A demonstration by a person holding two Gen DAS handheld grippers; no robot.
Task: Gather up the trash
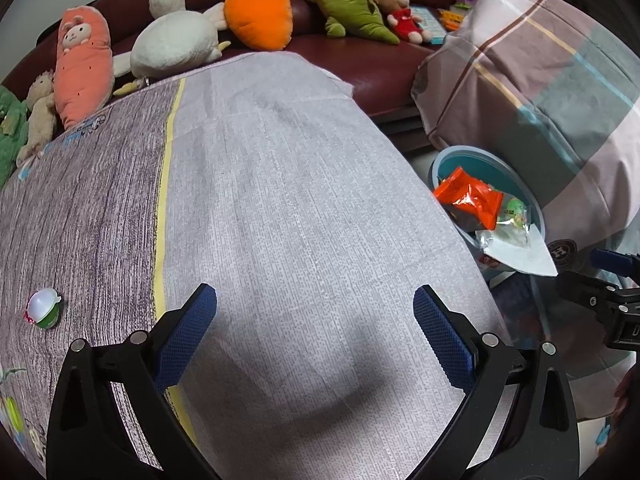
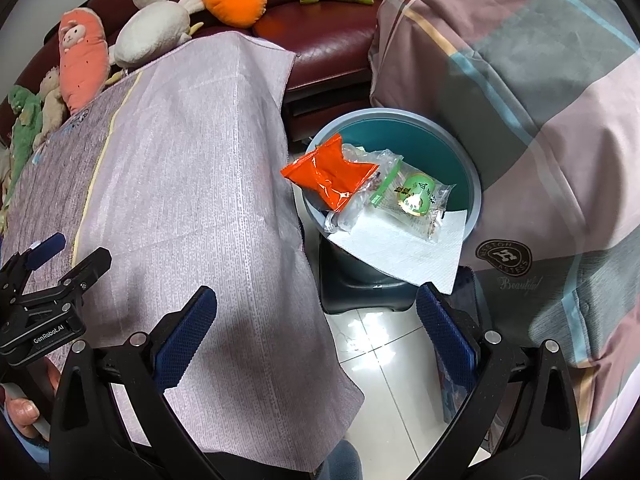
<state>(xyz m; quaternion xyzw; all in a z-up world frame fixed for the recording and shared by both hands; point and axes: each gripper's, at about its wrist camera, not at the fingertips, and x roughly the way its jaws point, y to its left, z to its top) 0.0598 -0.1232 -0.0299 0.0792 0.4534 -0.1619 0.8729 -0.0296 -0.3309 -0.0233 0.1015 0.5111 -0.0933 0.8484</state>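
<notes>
A small jelly cup [image 1: 44,308] with a white dome and green band lies on the cloth-covered table [image 1: 280,200] at the left. My left gripper [image 1: 315,320] is open and empty above the table, to the right of the cup. A blue bin [image 2: 460,148] stands on the floor right of the table and holds an orange wrapper [image 2: 332,176], a clear packet with a green label [image 2: 416,194] and a white tissue [image 2: 404,248]. My right gripper [image 2: 316,320] is open and empty, just in front of the bin. The bin [image 1: 448,160] also shows in the left wrist view.
Plush toys, among them an orange carrot [image 1: 258,10] and a white duck [image 1: 176,44], line a dark red sofa [image 1: 360,68] behind the table. A plaid-covered bulk [image 2: 540,120] stands right of the bin. White tiled floor [image 2: 380,360] lies between table and bin.
</notes>
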